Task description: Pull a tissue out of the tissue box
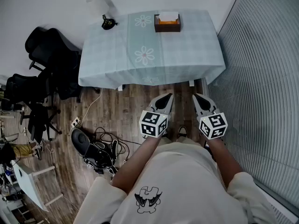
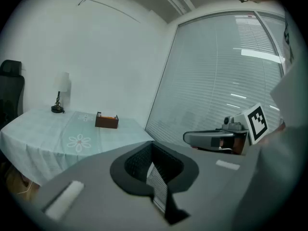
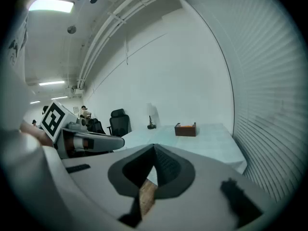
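The left hand-held gripper (image 1: 167,97) and the right hand-held gripper (image 1: 197,97) are held side by side in front of the person's waist. They are near each other but apart, and both point forward and tip a little downward. Each has its jaws pressed together with nothing between them. The left forearm (image 1: 135,164) and the right forearm (image 1: 227,158) reach forward from bent elbows, converging slightly toward the grippers.
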### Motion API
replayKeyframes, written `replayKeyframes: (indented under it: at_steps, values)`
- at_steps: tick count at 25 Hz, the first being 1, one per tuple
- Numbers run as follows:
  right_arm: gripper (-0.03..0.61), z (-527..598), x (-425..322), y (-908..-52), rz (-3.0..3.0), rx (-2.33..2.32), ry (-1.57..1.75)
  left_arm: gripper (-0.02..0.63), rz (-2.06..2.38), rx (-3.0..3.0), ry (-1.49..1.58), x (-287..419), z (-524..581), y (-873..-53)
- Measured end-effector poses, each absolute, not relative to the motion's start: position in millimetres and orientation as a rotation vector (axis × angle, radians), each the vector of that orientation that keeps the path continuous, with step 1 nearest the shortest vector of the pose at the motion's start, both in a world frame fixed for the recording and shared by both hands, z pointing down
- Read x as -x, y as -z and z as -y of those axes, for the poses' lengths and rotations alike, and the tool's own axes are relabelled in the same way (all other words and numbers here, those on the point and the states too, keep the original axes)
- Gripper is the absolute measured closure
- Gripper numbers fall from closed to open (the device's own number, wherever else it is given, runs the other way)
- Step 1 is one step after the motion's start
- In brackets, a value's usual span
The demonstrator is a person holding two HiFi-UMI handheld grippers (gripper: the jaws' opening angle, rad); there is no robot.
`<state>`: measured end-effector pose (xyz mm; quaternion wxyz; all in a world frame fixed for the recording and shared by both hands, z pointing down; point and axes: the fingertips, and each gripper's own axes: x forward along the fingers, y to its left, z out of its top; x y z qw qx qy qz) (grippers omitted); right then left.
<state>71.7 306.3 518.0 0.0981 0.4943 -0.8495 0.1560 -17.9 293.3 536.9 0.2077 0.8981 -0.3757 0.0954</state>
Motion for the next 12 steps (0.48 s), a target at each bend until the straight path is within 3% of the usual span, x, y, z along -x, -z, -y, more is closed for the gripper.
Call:
replayKeyframes:
  at_steps: [12]
  values:
    - [0.566,-300.3,-49.1,-517.3,2.541,-1.451,-0.474,0.607,1.032,-2.499,-0.282,28.5,-283.0,-537.2]
